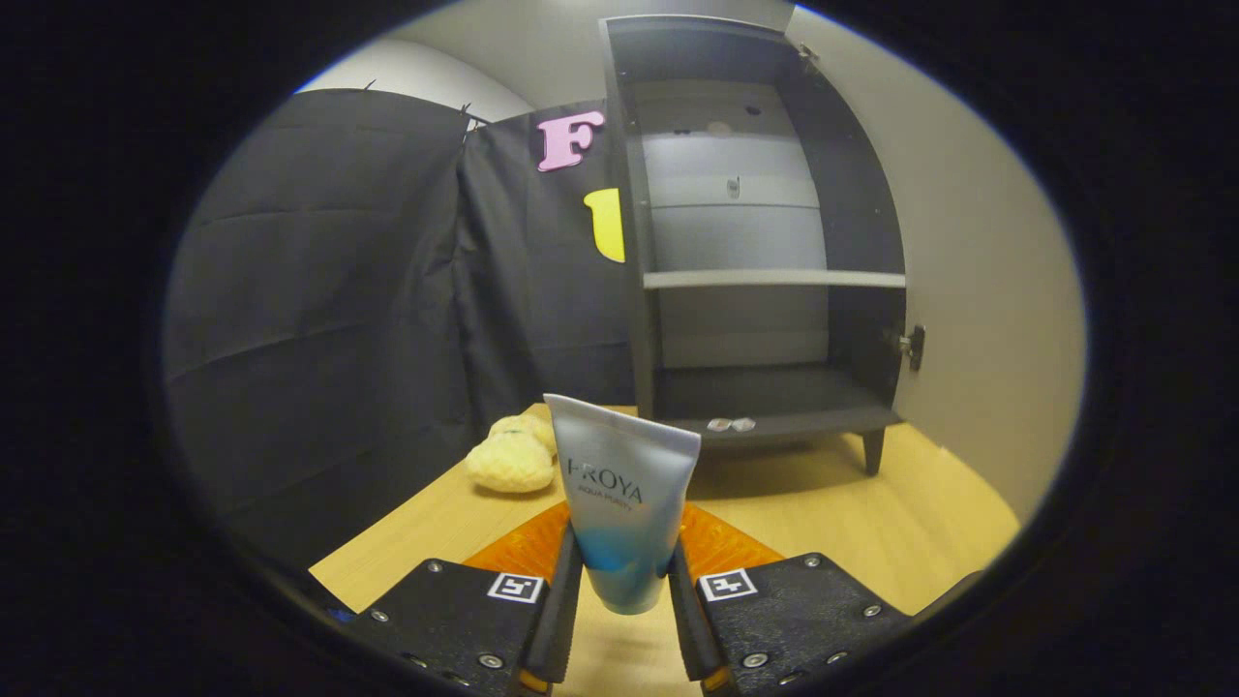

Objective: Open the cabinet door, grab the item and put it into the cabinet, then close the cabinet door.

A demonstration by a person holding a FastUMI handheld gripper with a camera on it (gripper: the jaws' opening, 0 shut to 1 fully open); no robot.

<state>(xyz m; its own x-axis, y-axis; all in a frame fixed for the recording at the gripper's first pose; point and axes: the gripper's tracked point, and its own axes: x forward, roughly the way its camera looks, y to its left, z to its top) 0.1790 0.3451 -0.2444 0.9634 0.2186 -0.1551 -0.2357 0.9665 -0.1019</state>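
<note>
A pale blue-and-white squeeze tube (623, 494) stands upright between my two fingers, its crimped end up. My gripper (624, 590) is shut on the tube, both fingers pressing its lower sides. Beyond it, at the back of the wooden table, stands the dark cabinet (765, 242) with its door (978, 271) swung open to the right. Inside, a light shelf (774, 279) splits it into an upper and a lower compartment. The bottom compartment floor (765, 397) is bare, apart from two small pale studs at its front edge.
A yellow knitted lump (513, 455) lies on the wooden table (871, 523) left of the tube, near the black cloth wall. The cabinet rests on short legs (873, 450). A hinge (910, 347) sticks out on the cabinet's right side.
</note>
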